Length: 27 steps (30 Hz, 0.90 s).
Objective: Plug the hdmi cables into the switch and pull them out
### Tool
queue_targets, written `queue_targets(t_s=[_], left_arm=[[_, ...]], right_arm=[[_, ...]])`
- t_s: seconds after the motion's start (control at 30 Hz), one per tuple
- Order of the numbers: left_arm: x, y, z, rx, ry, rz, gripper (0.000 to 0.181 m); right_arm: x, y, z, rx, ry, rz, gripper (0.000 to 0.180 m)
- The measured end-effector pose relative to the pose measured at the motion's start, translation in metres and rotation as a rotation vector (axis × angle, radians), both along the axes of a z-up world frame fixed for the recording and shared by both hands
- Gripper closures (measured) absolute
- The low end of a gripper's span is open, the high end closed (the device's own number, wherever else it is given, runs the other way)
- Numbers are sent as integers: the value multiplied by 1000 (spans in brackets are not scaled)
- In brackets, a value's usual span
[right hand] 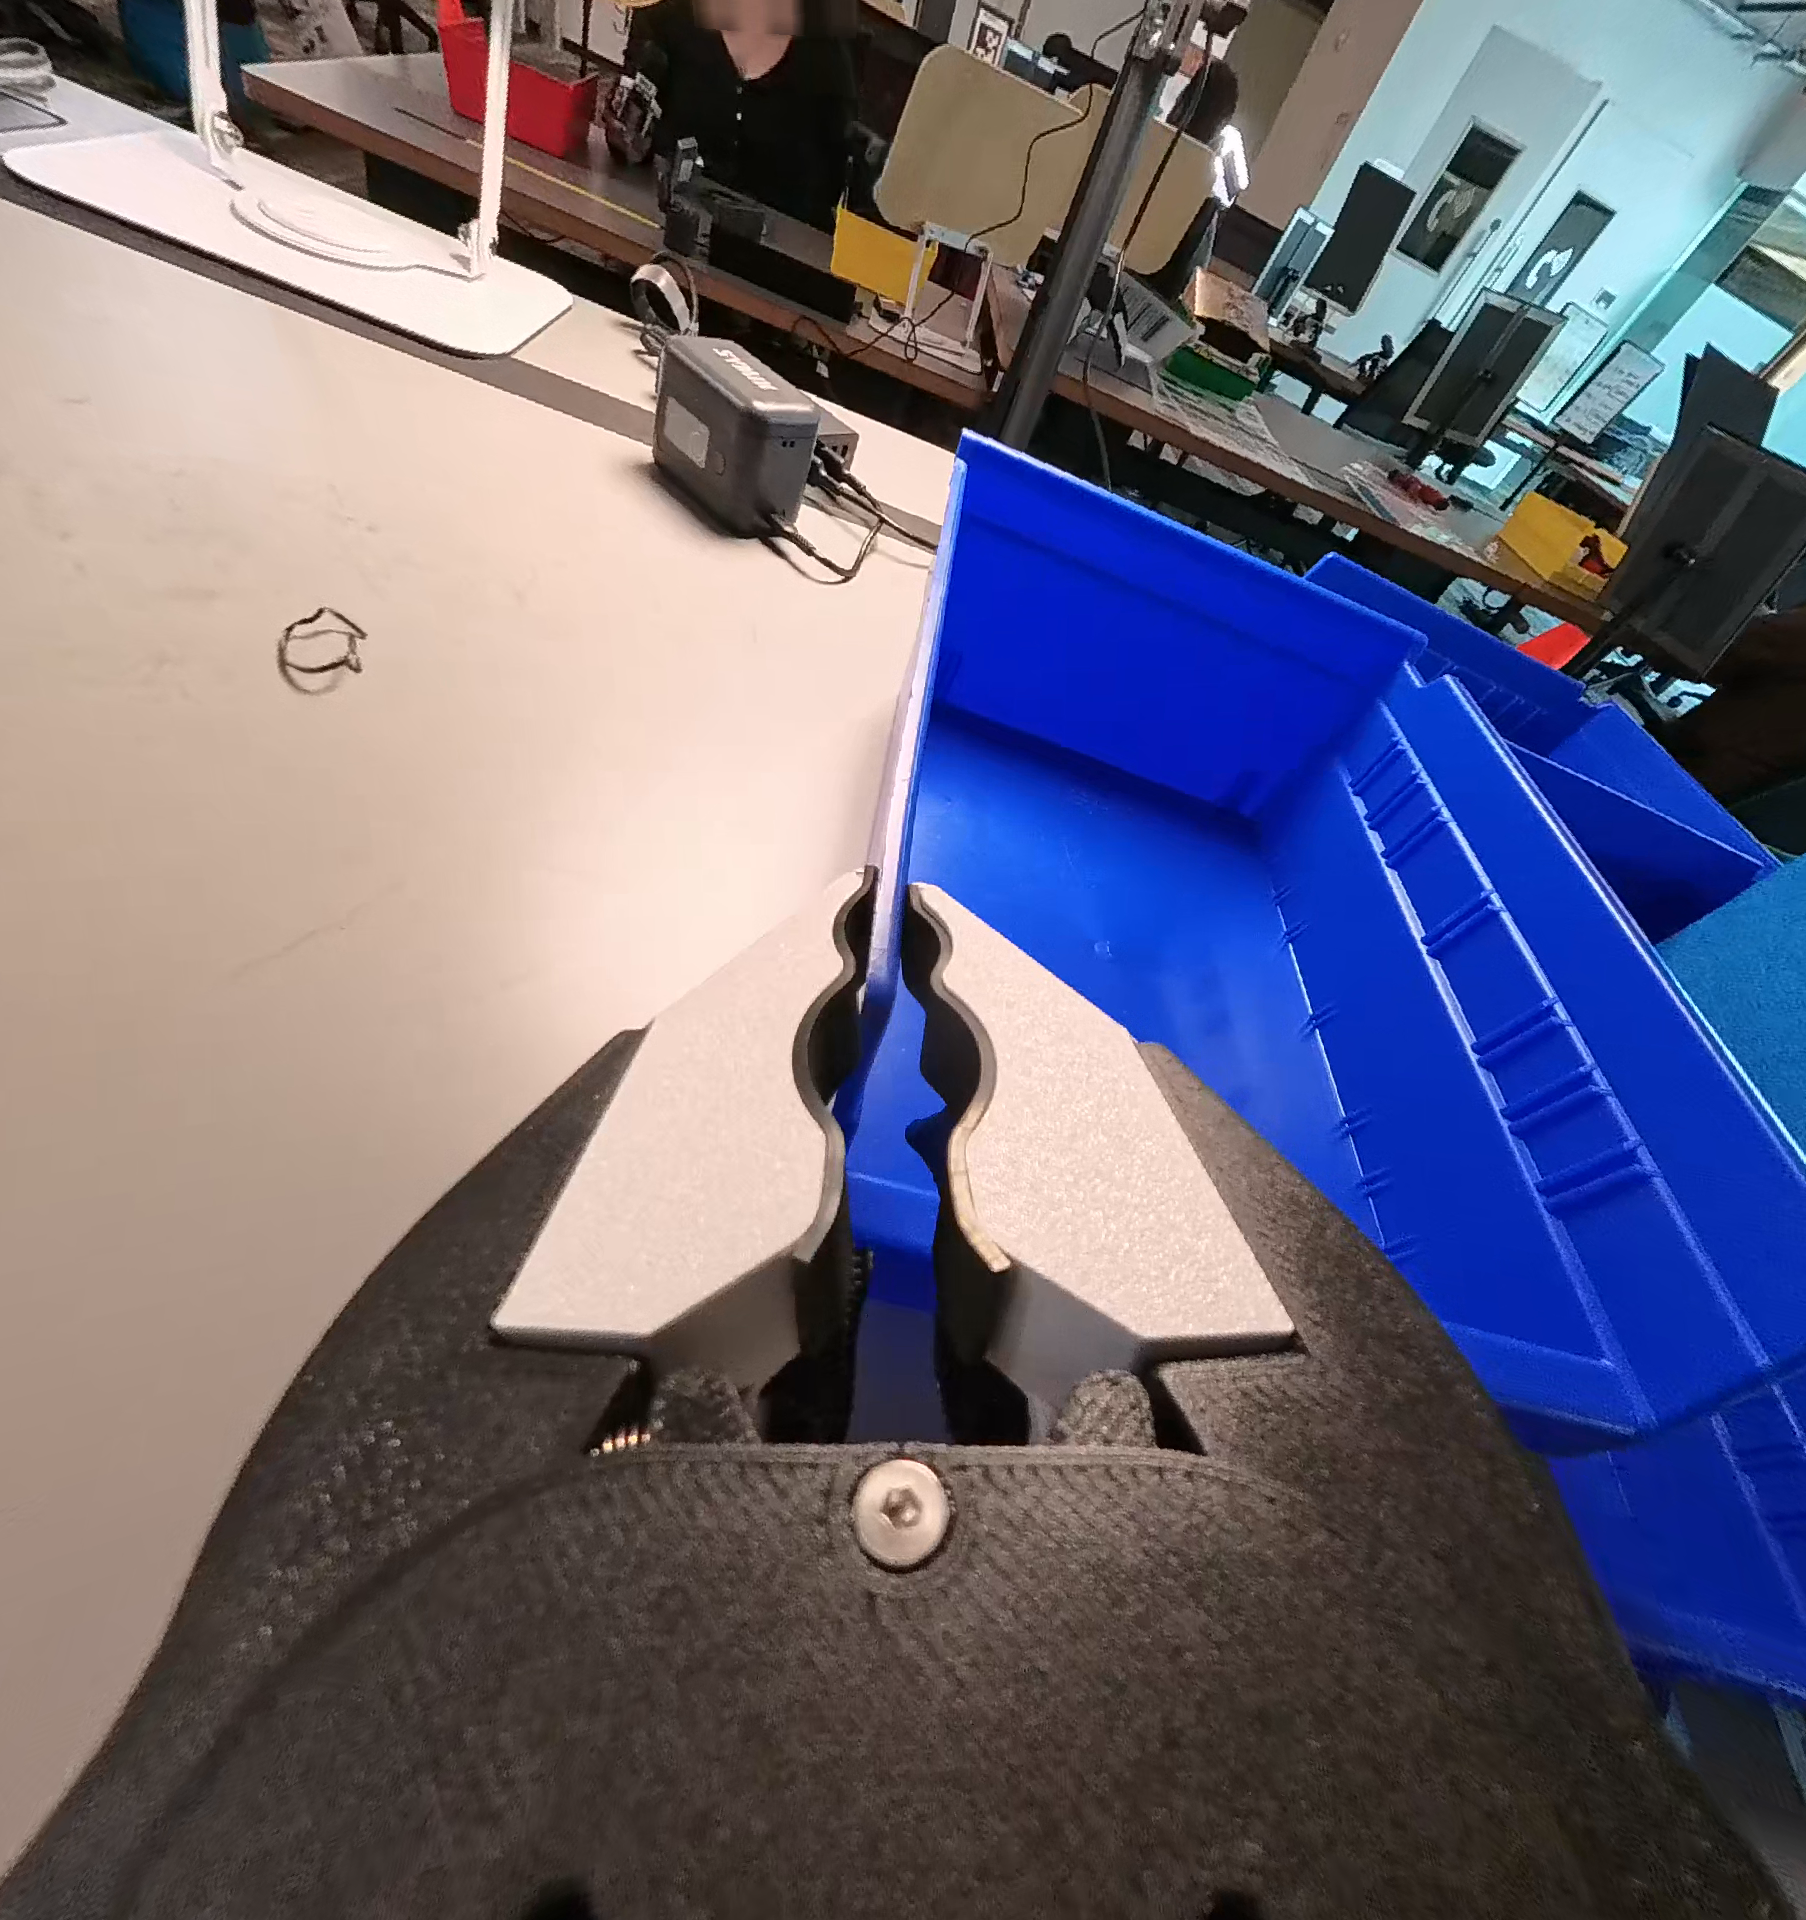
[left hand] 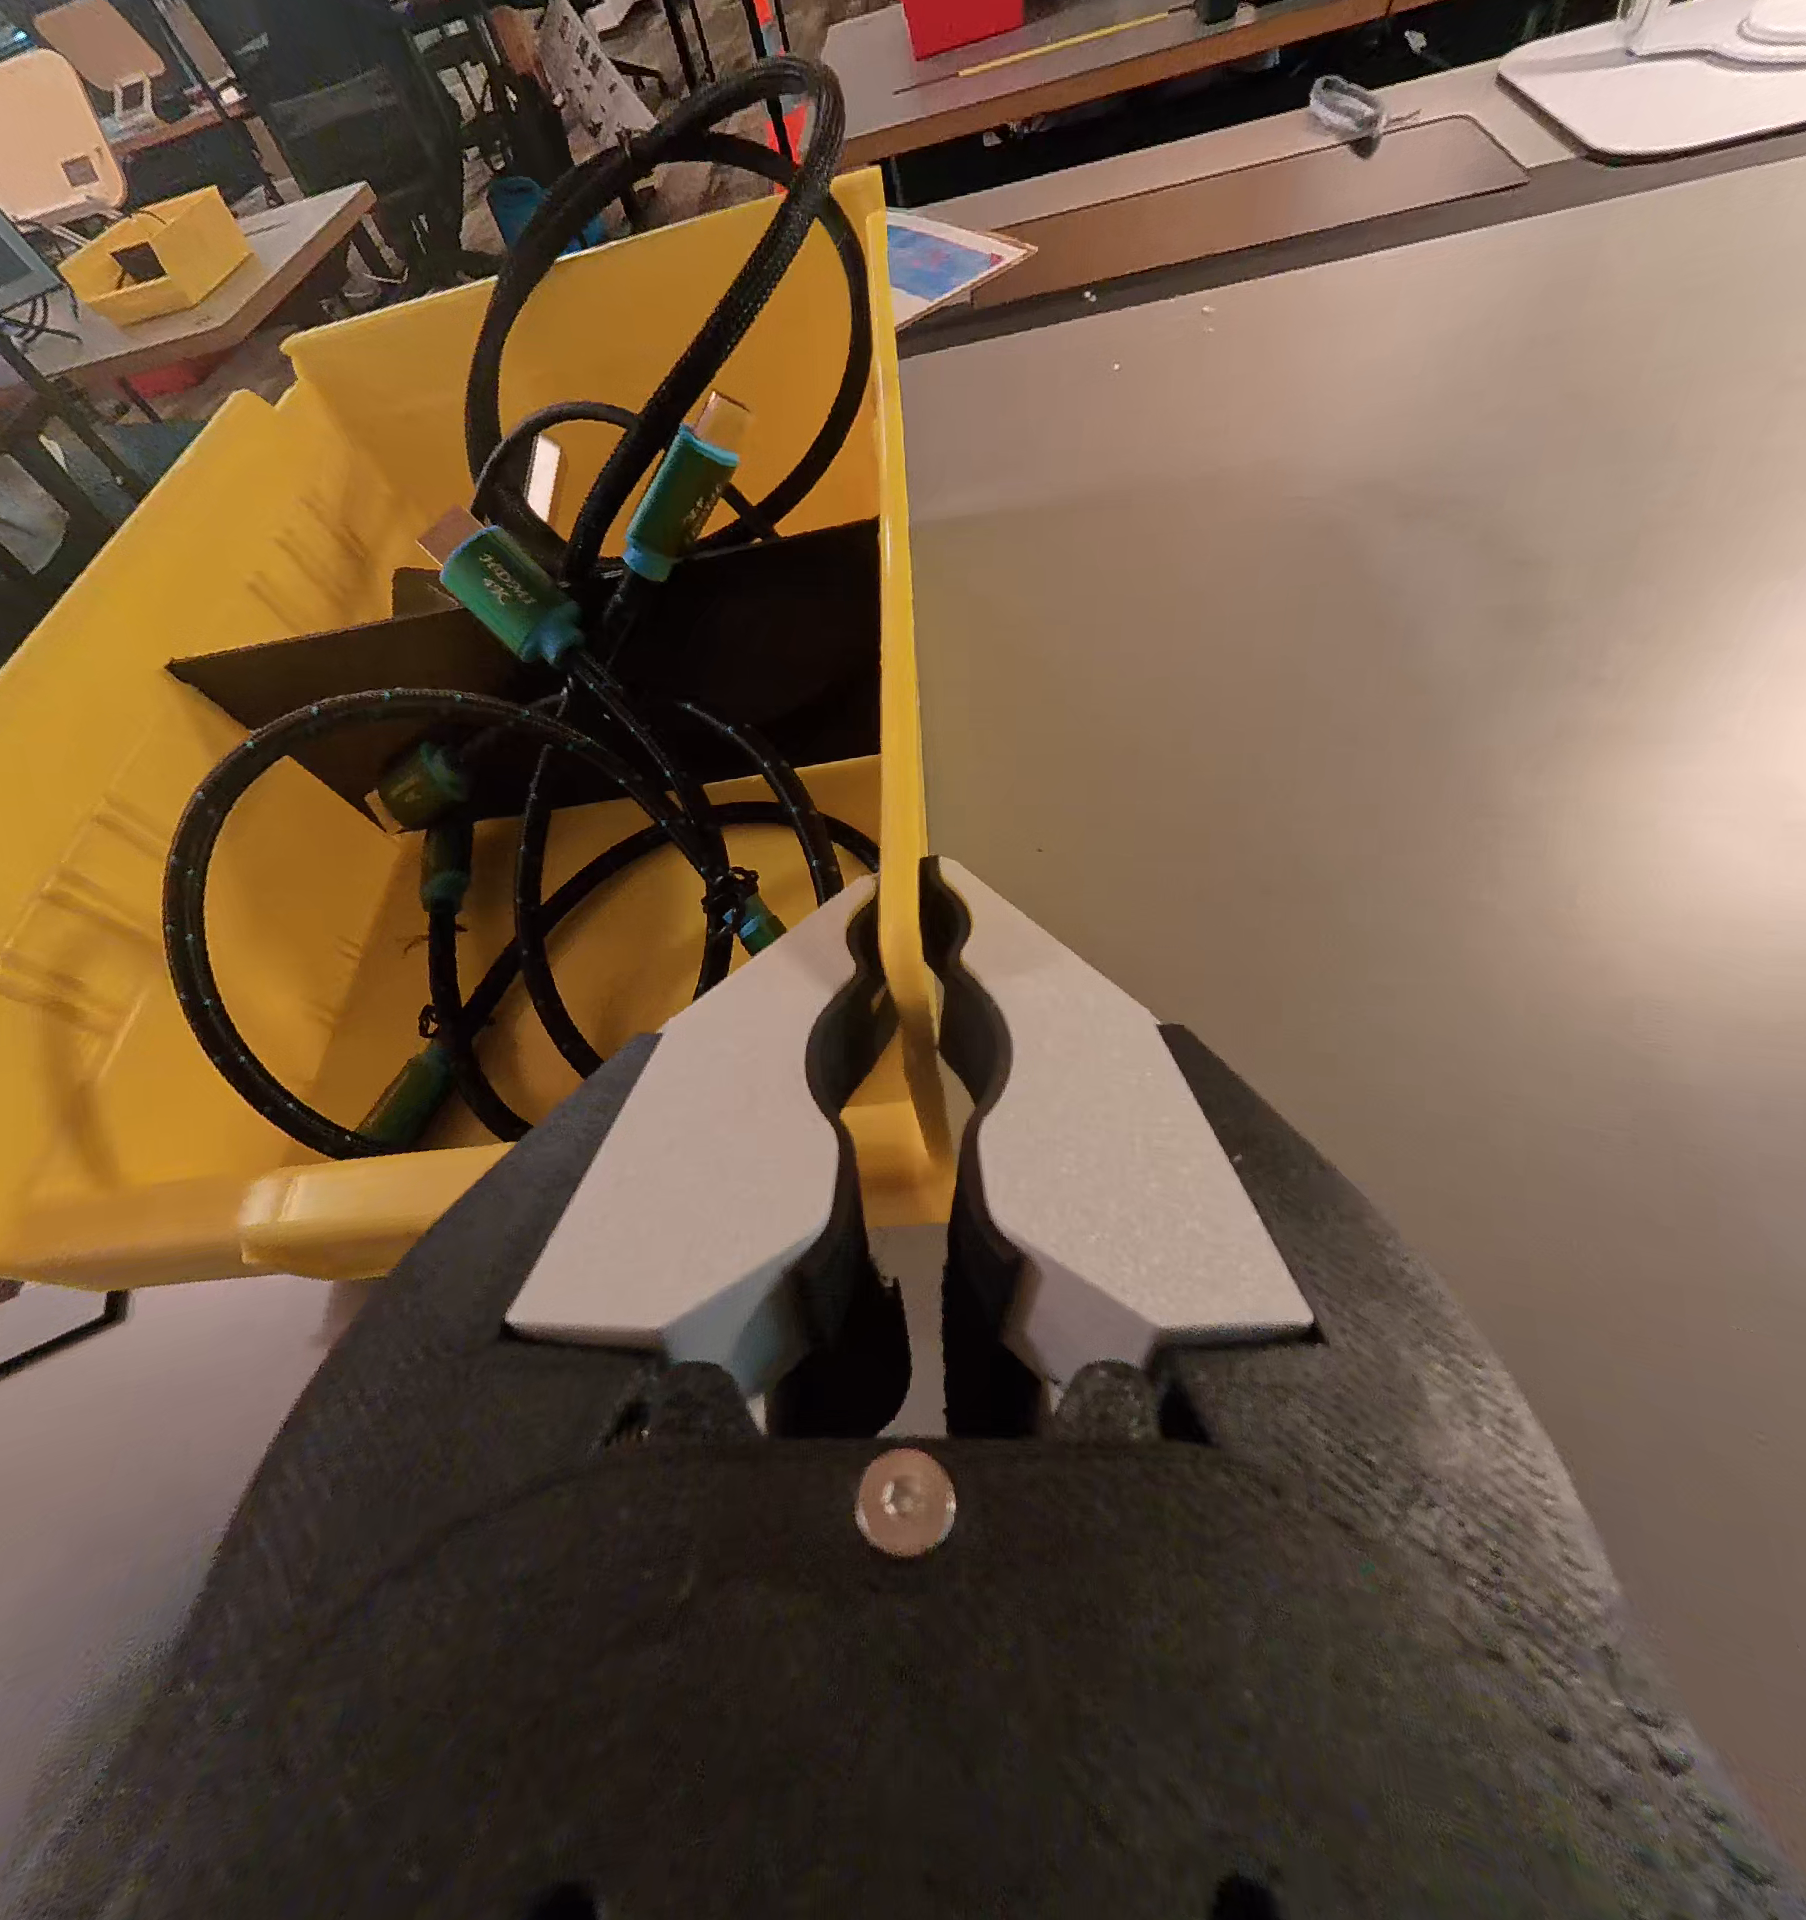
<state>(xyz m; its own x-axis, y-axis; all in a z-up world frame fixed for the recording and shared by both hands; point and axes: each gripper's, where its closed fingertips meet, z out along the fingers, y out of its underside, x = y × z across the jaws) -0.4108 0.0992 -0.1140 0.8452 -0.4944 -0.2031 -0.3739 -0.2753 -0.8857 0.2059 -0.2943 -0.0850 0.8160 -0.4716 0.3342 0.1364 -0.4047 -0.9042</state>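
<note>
1. Gripping the right-hand wall of a yellow bin (left hand: 608, 343) with the left gripper (left hand: 904, 904), tongs clenched on the thin plastic rim near the bin's front corner.
2. Gripping the left-hand wall of an empty blue bin (right hand: 1138, 883) with the right gripper (right hand: 888, 909), tongs likewise clamped on the rim.
3. Sitting coiled and tangled inside the yellow bin: the hdmi cables (left hand: 483, 862), braided black with green plug shells (left hand: 509, 592), draped over a black divider (left hand: 774, 623) and lying on both sides of it.
4. Judging progress: seemingly at the very start, with no cable lifted, nothing plugged in, and every plugging and pulling step remaining.
5. Not showing anywhere for certain: the switch. Resting near the bench's (right hand: 255, 883) far edge, a dark grey box (right hand: 738, 436) with thin leads attached, too small to identify.
6. Hiding behind the divider and the tangle: the exact cable count and several plug ends; lying on the bench's open middle, a small wire loop (right hand: 319, 649).
</note>
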Motion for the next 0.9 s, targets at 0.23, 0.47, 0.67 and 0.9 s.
queue_targets(t_s=[0.23,0.47,0.67,0.9], left_arm=[[-4,4,0,-1,-18,0,176],[-12,-13,48,67,-181,23,157],[-39,27,62,-108,-277,156,132],[-23,79,1,-529,-253,138,110]], right_arm=[[1,0,0,10,3,-3,176],[-9,-22,23,36,-79,-42,158],[-69,2,39,102,-52,159,158],[-111,41,6,53,11,292,158]])
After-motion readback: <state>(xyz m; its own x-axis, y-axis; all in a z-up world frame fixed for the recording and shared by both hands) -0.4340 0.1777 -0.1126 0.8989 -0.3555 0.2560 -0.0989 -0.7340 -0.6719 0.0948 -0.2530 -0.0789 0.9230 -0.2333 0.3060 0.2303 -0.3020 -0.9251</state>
